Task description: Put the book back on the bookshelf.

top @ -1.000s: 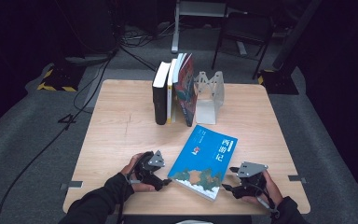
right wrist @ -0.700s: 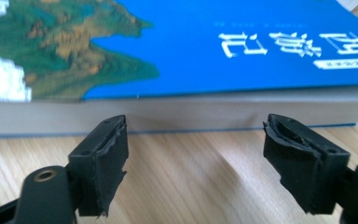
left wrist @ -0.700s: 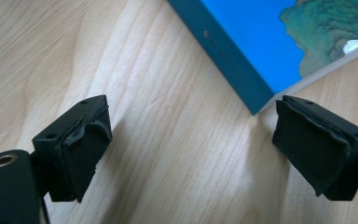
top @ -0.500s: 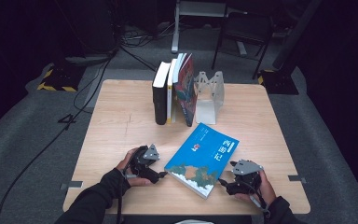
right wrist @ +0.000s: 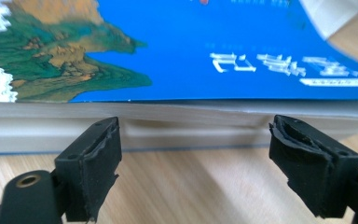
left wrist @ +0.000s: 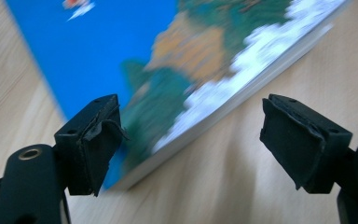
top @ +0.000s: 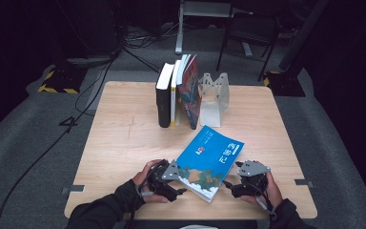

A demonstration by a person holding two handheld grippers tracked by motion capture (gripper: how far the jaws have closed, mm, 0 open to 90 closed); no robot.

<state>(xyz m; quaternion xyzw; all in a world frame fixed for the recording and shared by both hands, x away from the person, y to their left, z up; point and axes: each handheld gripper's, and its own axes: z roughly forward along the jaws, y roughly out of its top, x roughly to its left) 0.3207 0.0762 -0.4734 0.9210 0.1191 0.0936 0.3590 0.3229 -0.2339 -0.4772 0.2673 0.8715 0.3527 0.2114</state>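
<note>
Near the front edge of the wooden table (top: 124, 138), a blue book (top: 209, 160) lies flat and askew, well in front of the upright books (top: 178, 90) and the white bookend (top: 214, 98). At the book's left corner the left gripper (top: 178, 183) has its jaws spread wide, one pad over the cover's corner. Beside the book's right page edge, the right gripper (top: 228, 183) faces it, jaws likewise apart and holding nothing.

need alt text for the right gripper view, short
A thick blue book with a painted landscape cover lies flat on a wooden table, its page edge facing the camera. The right claw is open, its two black jaws low in front of that edge, not touching it.
</note>
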